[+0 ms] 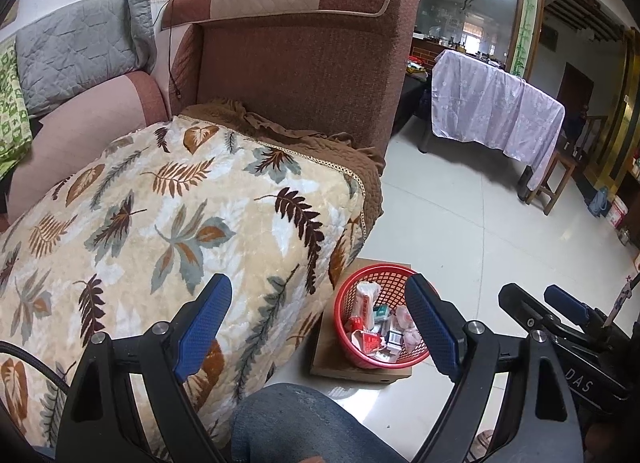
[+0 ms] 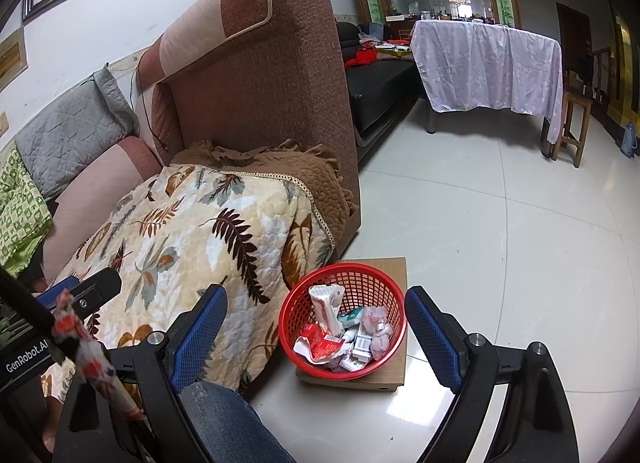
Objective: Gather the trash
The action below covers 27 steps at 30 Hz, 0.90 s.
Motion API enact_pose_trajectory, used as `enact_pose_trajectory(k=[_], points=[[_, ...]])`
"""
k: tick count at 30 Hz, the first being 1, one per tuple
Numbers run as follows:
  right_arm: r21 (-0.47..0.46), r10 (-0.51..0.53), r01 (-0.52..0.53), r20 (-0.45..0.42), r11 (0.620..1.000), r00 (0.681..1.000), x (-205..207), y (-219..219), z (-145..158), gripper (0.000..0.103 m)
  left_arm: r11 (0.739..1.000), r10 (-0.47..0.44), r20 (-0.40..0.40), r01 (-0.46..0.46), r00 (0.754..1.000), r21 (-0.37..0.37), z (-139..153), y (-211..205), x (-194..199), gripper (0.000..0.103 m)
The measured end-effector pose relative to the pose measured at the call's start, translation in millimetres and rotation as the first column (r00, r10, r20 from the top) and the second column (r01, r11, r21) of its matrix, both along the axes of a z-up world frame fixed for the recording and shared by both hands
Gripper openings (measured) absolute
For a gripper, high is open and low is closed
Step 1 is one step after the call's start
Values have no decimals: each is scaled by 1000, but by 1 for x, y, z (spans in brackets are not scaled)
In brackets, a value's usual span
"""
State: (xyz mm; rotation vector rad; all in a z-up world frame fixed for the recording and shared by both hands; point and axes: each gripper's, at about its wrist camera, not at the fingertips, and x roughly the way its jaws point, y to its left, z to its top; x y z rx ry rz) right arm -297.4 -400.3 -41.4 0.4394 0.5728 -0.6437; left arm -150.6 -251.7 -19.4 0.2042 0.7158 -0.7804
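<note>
Left gripper (image 1: 320, 327) jaws were spread wide, nothing between the blue pads (image 1: 204, 323). Right gripper (image 2: 316, 331) jaws were also wide apart and empty. In the left wrist view the right gripper showed at the right edge; in the right wrist view the left gripper (image 2: 76, 291) showed at the left edge, its jaws not readable from there. A twisted red-and-white wrapper (image 2: 96, 359) hung in front of that left gripper body near the lens; what held it I could not tell.

Red mesh basket (image 2: 360, 279) sat on a flat cardboard box (image 2: 394, 343) on the pale tile floor (image 2: 500, 243), just beside the front corner of the brown sofa (image 2: 260, 83). The basket held the collected trash (image 2: 344, 331): crumpled wrappers, small cartons, a white-and-red packet standing up at the back. Both grippers hovered above and near the basket, not touching it.

A leaf-print blanket (image 1: 180, 215) covered the sofa seat, over a brown quilted cover (image 1: 280, 127). A denim-clad knee (image 1: 296, 423) showed at the bottom between the left jaws. A table under a lilac cloth (image 2: 488, 67) stood well apart across the room
</note>
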Motion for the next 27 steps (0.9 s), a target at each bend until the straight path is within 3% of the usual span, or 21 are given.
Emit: enact_pose_trajectory(k=[27], points=[[-14, 5, -5, 3, 1000, 1000, -1, 3, 2, 93, 1000, -1, -10, 1, 1000, -3, -3, 2, 3, 87]])
